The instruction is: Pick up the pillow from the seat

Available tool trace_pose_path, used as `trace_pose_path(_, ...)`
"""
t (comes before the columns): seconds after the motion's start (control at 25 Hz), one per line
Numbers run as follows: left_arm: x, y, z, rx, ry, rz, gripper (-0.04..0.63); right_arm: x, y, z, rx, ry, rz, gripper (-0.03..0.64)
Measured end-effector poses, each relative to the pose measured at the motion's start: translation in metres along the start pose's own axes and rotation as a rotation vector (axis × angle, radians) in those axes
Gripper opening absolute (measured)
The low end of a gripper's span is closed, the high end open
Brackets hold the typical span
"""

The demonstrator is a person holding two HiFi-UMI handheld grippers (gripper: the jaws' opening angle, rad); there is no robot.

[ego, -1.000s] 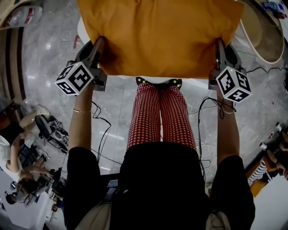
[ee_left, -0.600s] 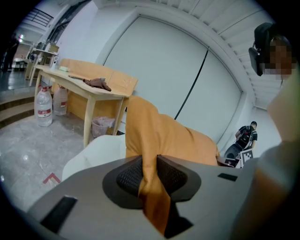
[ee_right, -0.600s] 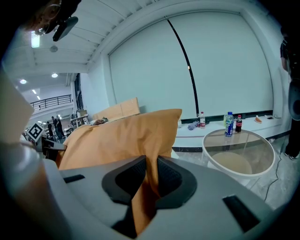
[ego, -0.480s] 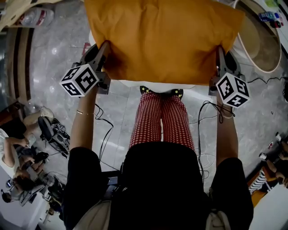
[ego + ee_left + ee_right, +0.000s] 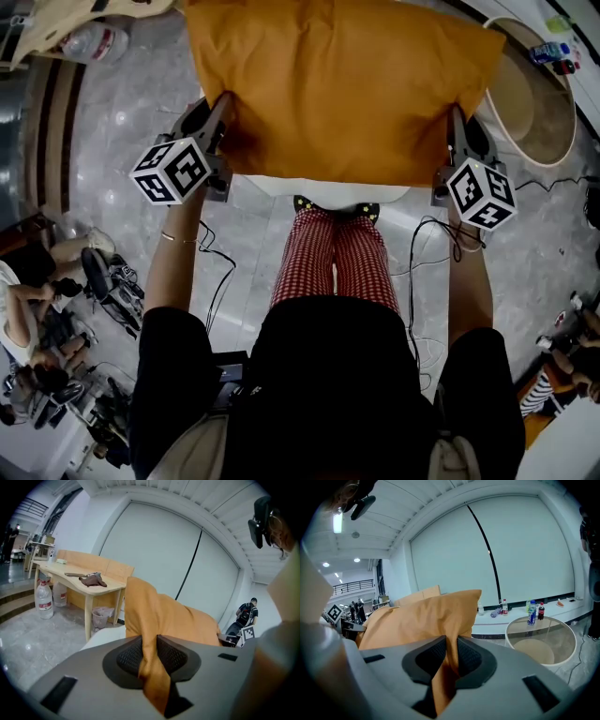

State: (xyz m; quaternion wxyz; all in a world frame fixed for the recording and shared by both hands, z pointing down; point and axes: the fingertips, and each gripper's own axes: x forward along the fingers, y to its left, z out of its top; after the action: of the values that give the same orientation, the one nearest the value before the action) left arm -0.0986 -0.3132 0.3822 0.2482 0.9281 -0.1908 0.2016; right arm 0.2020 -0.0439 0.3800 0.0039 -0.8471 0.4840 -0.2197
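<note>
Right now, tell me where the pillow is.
Head view, top centre: the pillow hangs between the left claw and right claw, each pinching a near corner, above the seat.

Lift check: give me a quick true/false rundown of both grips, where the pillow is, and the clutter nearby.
1. The left gripper is shut on the orange pillow. True.
2. The right gripper is empty. False: it pinches a fold of the pillow's fabric too.
3. The pillow lies on the floor. False: it hangs between the two grippers, over the white seat.
4. The water jug stands on the floor beside the wooden table. True.
</note>
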Motion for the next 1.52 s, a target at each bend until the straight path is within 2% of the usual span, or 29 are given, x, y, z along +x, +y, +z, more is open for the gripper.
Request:
trace_pose_path(0.48,-0.023,-0.018,0.054,0.043,-0.062,0.002,0.098,-0.013,0.015,0.045,0.03,-0.062,0.033,0.071)
trace_pose_path(0.76,-0.066,-0.048,0.087,0.019,-0.112,-0.005,0.097,-0.053,0.033,0.102,0.017,-0.114,0.065,0.067)
trace_pose_path(0.92,-0.076,-0.052,0.108,0.043,-0.151,-0.008,0.097,-0.05,0.043,0.115,0.01,-0.131,0.086,0.067)
trace_pose_path(1.52,-0.085,-0.066,0.114,0.046,-0.134,-0.01,0.094,-0.059,0.044,0.141,0.021,-0.161,0.157,0.066)
